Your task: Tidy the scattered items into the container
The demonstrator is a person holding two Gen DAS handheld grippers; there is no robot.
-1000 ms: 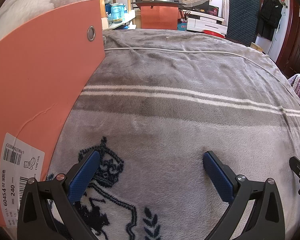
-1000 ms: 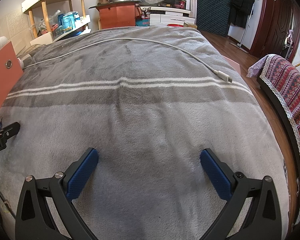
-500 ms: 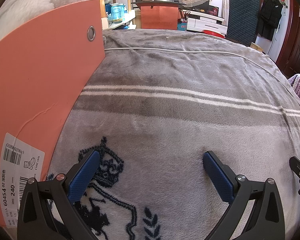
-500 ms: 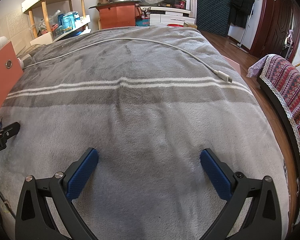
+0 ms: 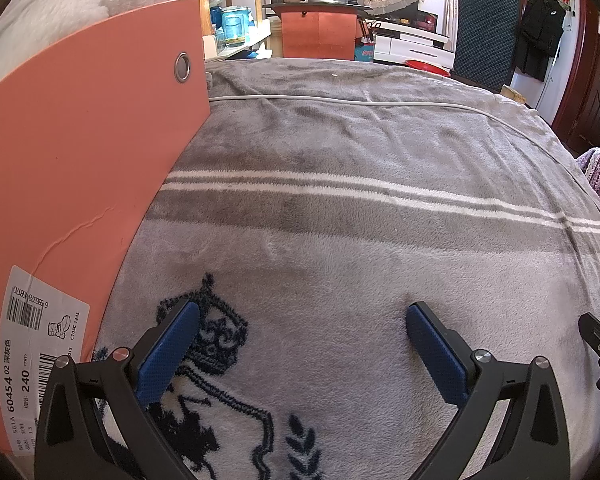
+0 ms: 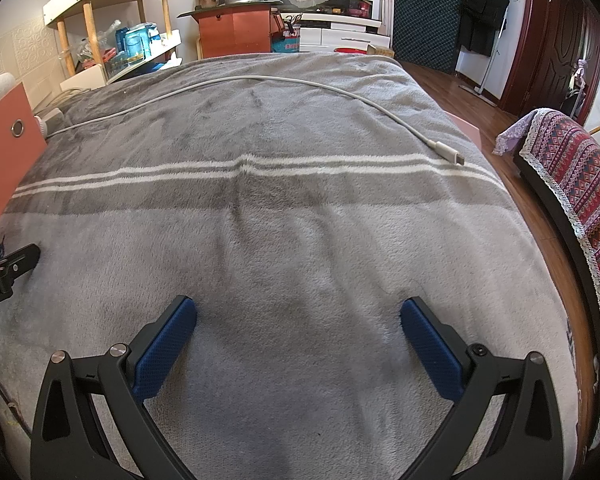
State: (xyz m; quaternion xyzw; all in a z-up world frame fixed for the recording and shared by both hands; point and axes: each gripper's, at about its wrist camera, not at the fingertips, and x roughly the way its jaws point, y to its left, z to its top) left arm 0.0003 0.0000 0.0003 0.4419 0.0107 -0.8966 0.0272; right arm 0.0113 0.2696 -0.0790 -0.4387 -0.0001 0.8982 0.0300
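My left gripper (image 5: 300, 322) and right gripper (image 6: 298, 316) hung spread wide and empty over the grey blanket (image 6: 300, 240). The orange box (image 5: 80, 180) stood at its left edge; a white cable (image 6: 260, 79) crossed the far end, shelves (image 6: 112, 32) beyond.
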